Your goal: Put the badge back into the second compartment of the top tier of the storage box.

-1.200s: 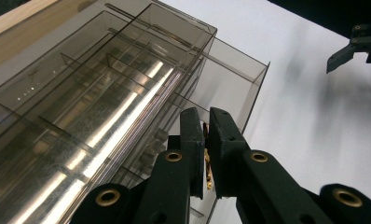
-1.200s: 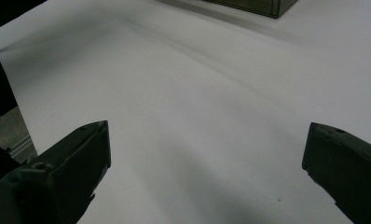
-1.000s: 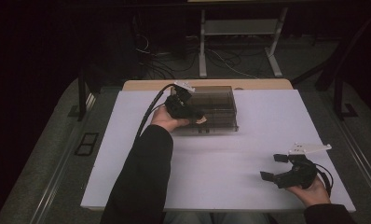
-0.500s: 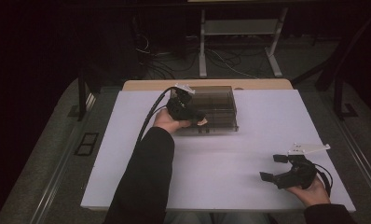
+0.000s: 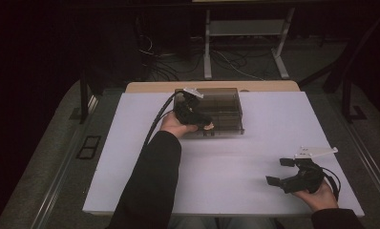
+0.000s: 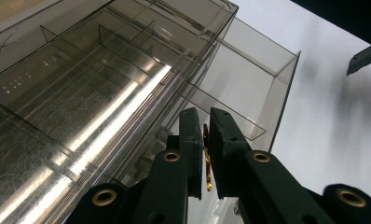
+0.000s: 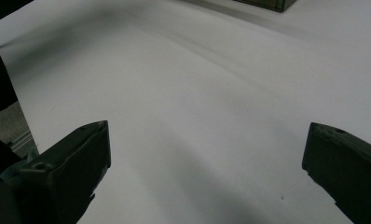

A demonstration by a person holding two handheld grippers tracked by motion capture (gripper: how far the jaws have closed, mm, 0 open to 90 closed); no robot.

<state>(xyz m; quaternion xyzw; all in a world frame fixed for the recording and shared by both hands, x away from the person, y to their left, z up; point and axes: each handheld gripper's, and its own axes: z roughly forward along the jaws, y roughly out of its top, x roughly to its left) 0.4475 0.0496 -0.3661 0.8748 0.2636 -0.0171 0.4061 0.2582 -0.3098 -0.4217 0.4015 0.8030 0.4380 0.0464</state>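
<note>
A smoky clear plastic organiser box (image 5: 224, 106) stands at the far middle of the white table (image 5: 226, 167). Seen close in the left gripper view, the box (image 6: 81, 93) has divided compartments and one small drawer (image 6: 253, 79) pulled out. My left gripper (image 5: 203, 123) is at the box's front, just by that drawer. Its jaws (image 6: 206, 140) are shut on a thin brass-coloured piece (image 6: 206, 165). My right gripper (image 5: 279, 171) rests near the table's front right corner, jaws wide open (image 7: 207, 154) over bare tabletop with nothing between them.
A wooden board edge (image 5: 150, 87) shows behind the table top. Beyond it are a metal stand (image 5: 245, 28) and loose cables (image 5: 154, 52) on the dark floor. The left sleeve (image 5: 152, 186) lies across the table's front left part.
</note>
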